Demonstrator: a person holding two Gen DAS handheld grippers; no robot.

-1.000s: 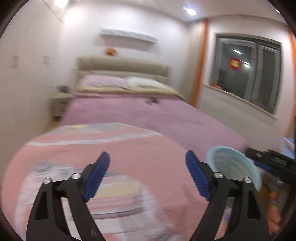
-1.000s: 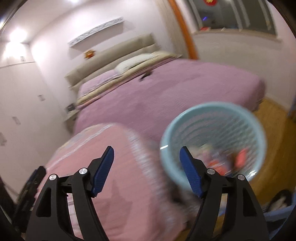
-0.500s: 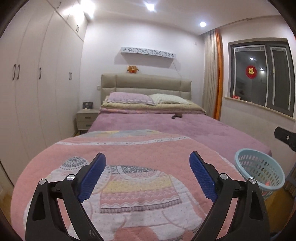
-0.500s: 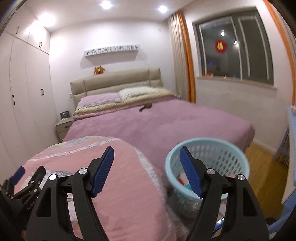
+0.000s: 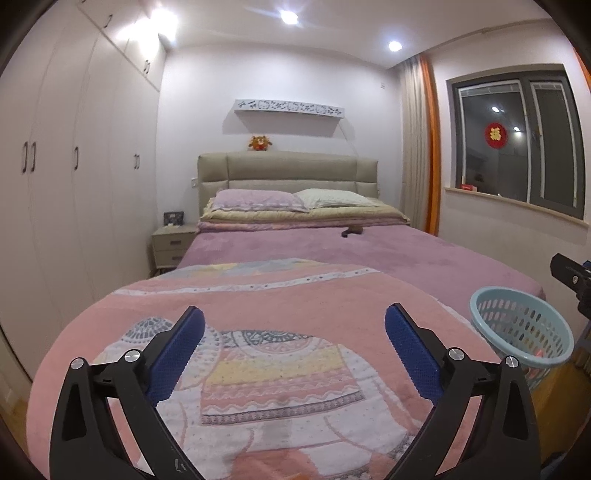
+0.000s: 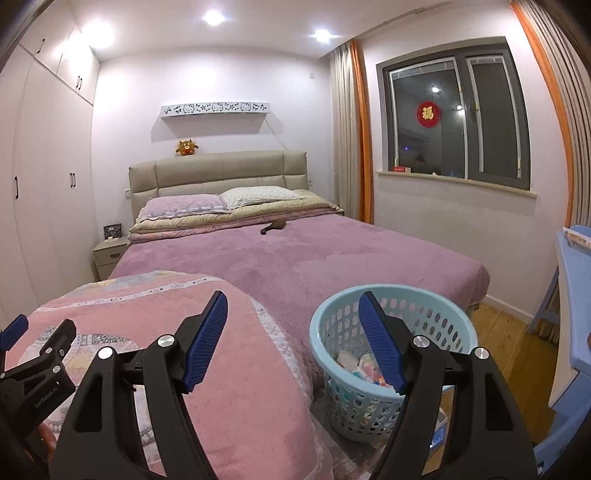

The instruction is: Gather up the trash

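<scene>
one bed (image 6: 332,258), two pillows (image 6: 184,204), one basket (image 6: 436,302), one nightstand (image 6: 109,254), one plush toy (image 6: 187,147), one window (image 6: 454,118), two ceiling lights (image 6: 212,16)

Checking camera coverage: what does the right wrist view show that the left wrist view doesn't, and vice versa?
Right wrist only: the trash inside the blue basket, the wooden floor, the blue furniture at the right edge.

Left wrist only: the whole elephant print on the pink blanket; the basket's contents are barely visible.

Both: bed, pillows, dark object on the cover, nightstand, window, and the open left gripper and right gripper.
</scene>
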